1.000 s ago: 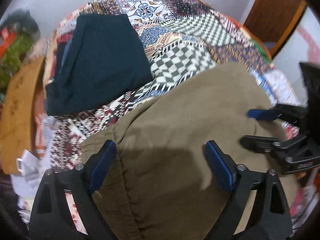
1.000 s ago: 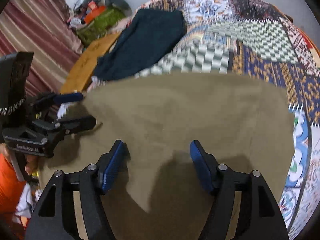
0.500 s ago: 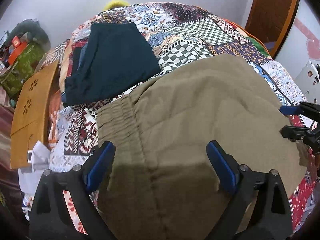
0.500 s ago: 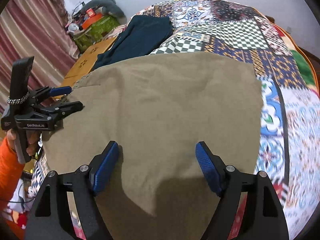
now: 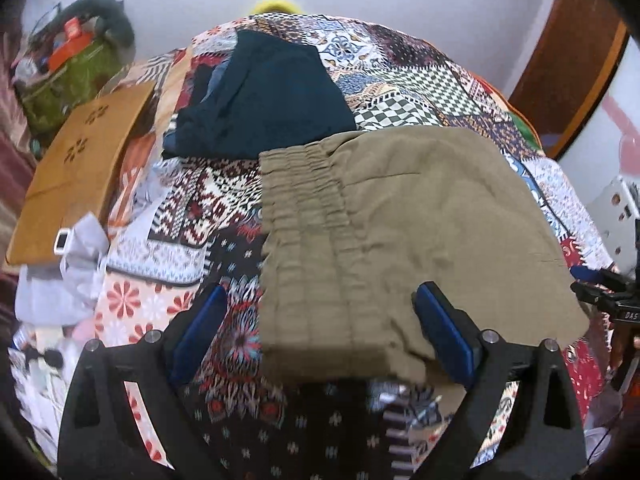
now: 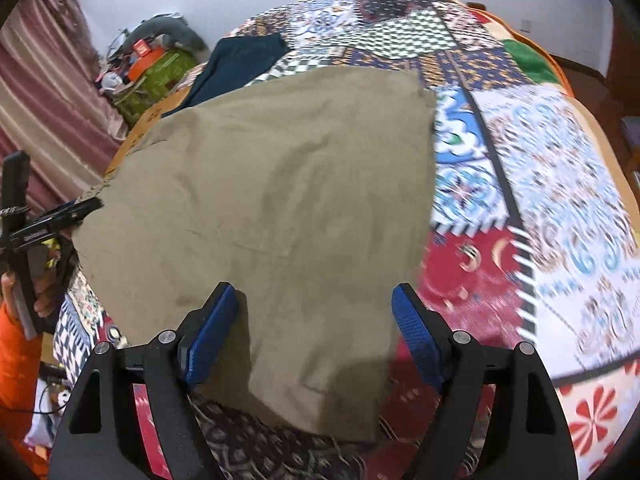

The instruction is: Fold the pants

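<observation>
The pants (image 5: 400,232) lie flat on the bed (image 5: 400,92), folded into a neat block w/ the stretchy waist at the left. Both tongs, left (image 5: 320,336) & right (image 6: 312,332), are wide apart, holding nothing, prob. so the fold stays put.

Olive-khaki pants (image 5: 408,232) are lying over a multicoloured patchwork quilt (image 5: 400,92); at eleven o'clock dark teal folded clothing (image 5: 276,96) is showing, blue pads (image 6: 210,332) flanking.
</observation>
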